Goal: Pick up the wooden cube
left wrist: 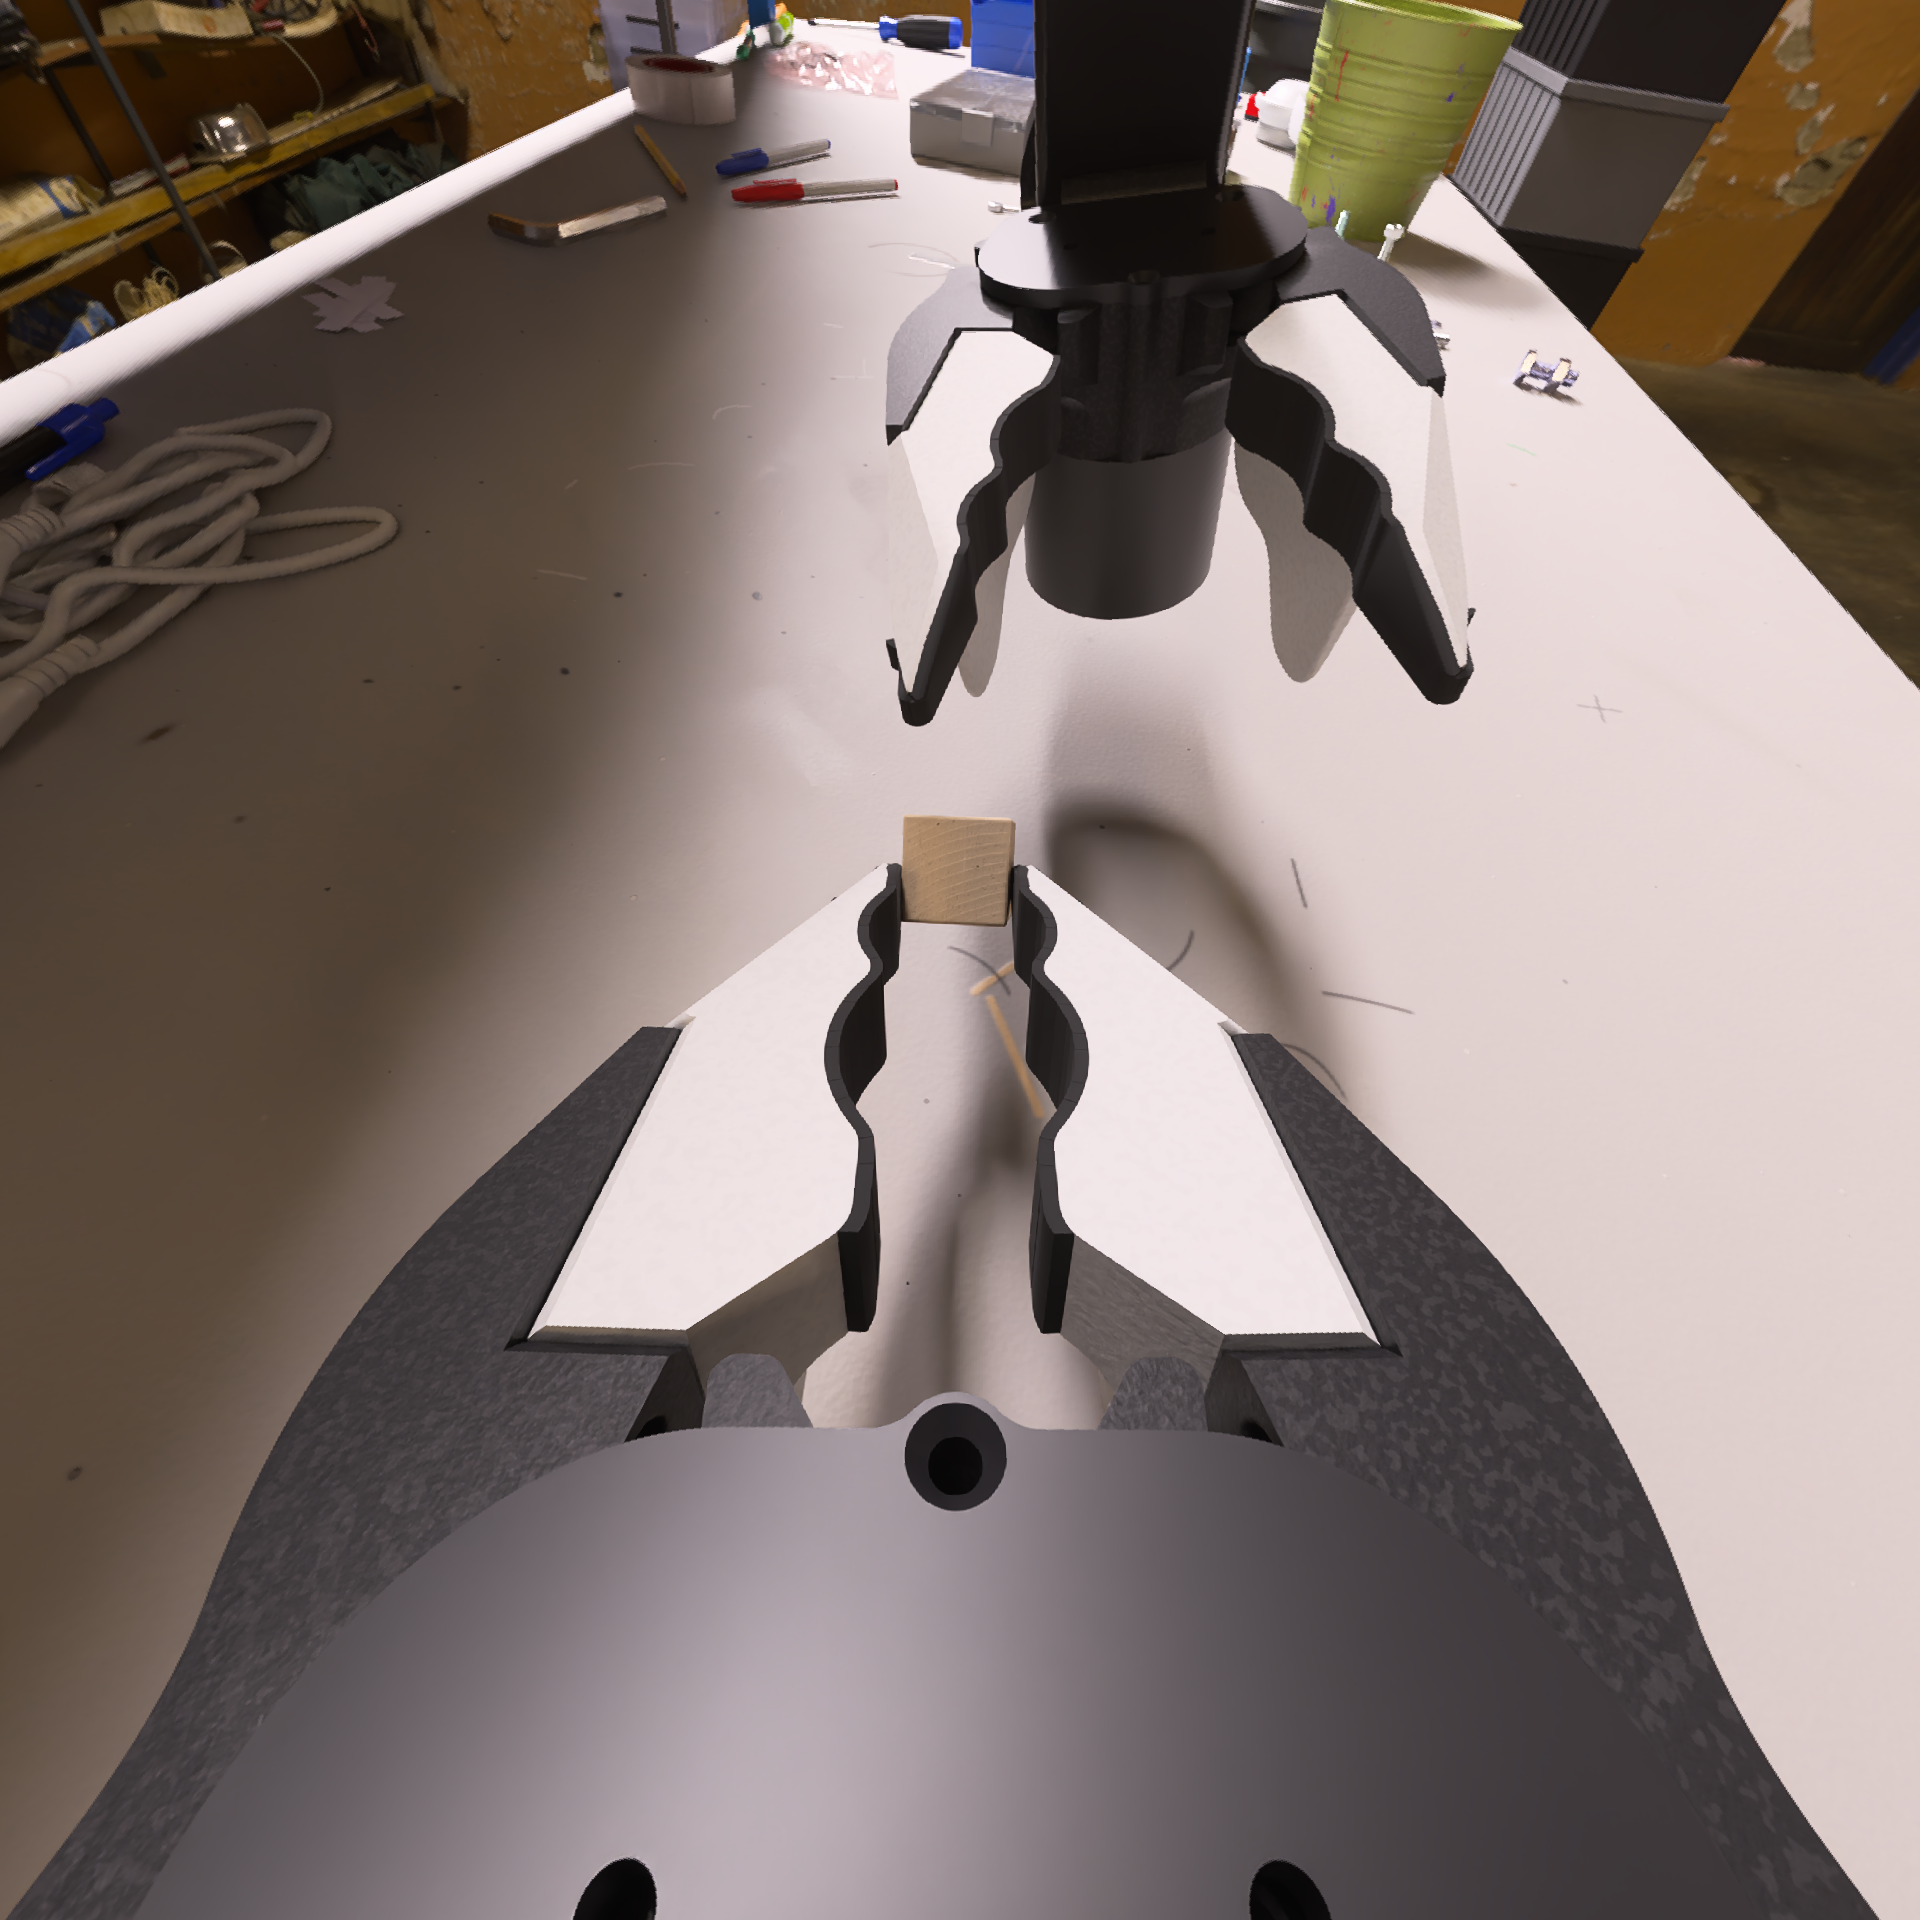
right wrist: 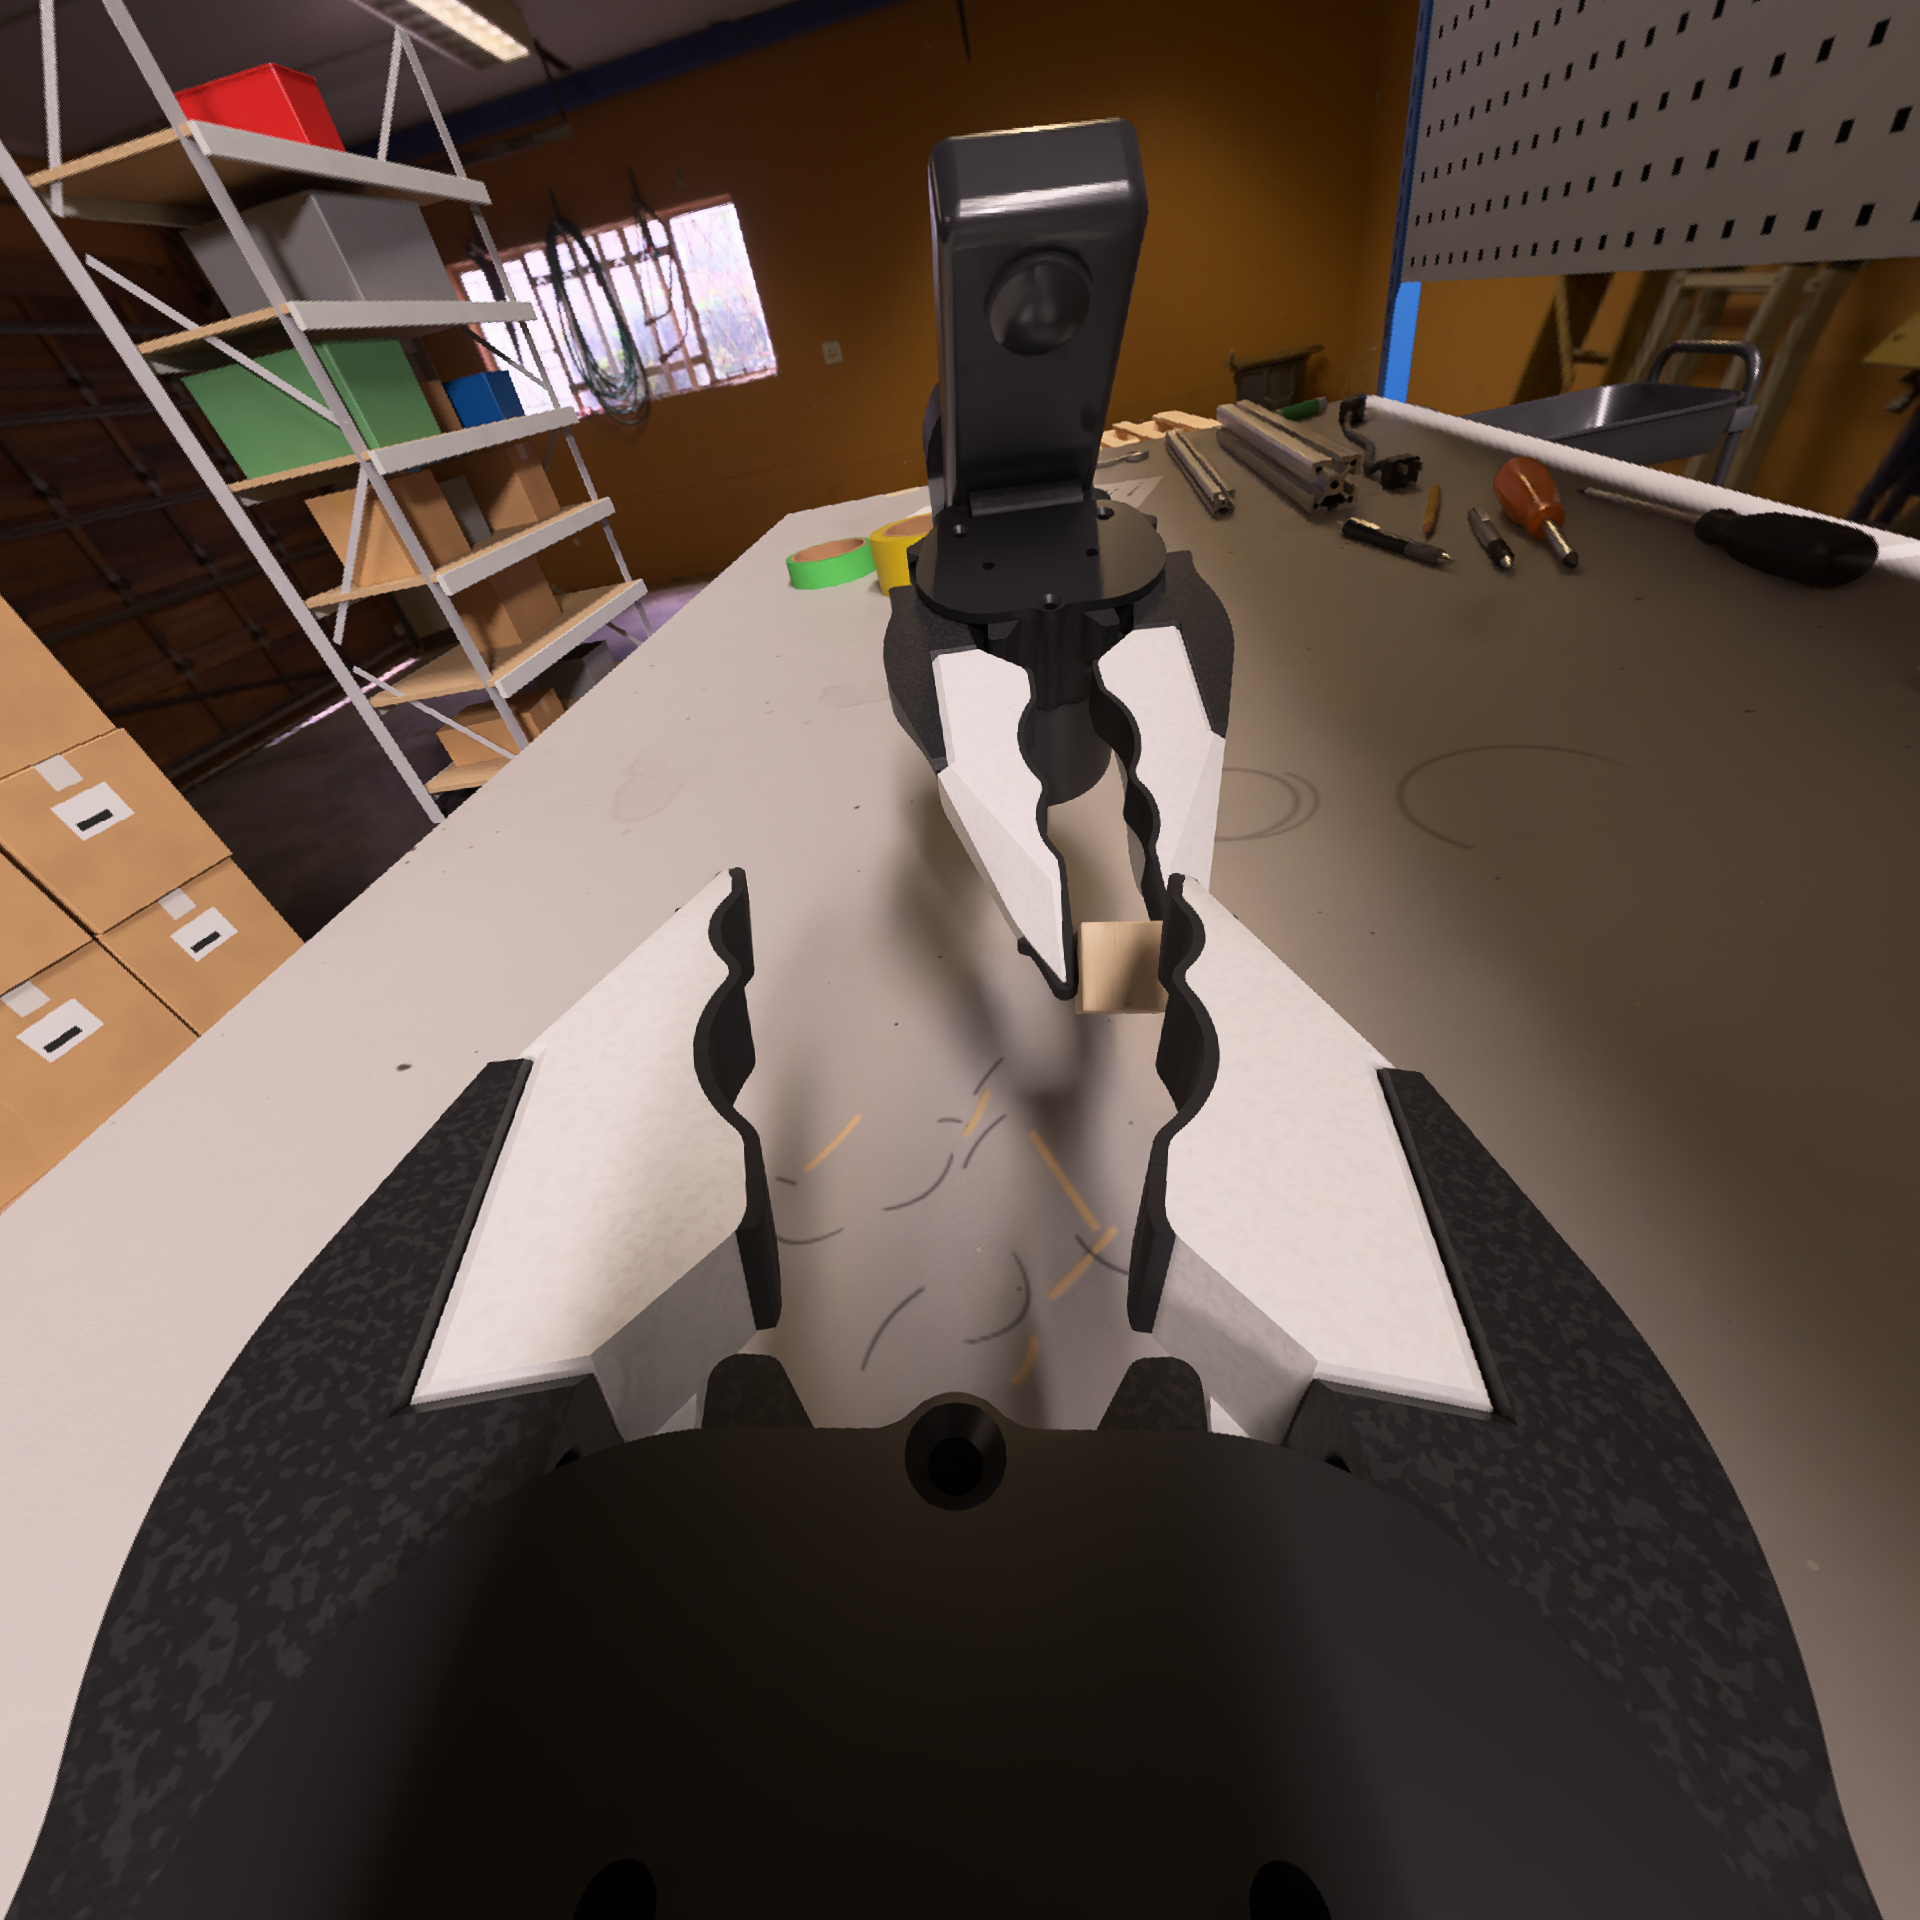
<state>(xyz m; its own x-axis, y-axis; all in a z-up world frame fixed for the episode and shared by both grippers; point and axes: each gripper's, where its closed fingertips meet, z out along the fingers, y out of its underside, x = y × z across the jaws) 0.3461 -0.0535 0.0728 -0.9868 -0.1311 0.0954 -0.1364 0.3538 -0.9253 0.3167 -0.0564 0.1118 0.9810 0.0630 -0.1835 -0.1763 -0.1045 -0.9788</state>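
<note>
A small light wooden cube (left wrist: 956,854) is pinched between the fingertips of my left gripper (left wrist: 956,885), which is shut on it. The cube hangs a little above the white table (left wrist: 520,831), with its shadow on the table beneath. My right gripper (right wrist: 956,883) is open and empty, facing the left one at close range. In the right wrist view the left gripper (right wrist: 1114,982) holds the cube (right wrist: 1117,961) just beyond my right fingertip (right wrist: 1179,904). In the left wrist view the right gripper (left wrist: 1179,696) hovers open behind the cube.
A coiled white rope (left wrist: 156,540) lies at left, with markers (left wrist: 810,189), a grey box (left wrist: 971,125) and a green cup (left wrist: 1392,104) farther back. Tape rolls (right wrist: 831,561), metal profiles (right wrist: 1288,457) and a screwdriver (right wrist: 1532,509) lie at the other end. Shelves (right wrist: 364,416) and cardboard boxes (right wrist: 104,883) stand beside the table.
</note>
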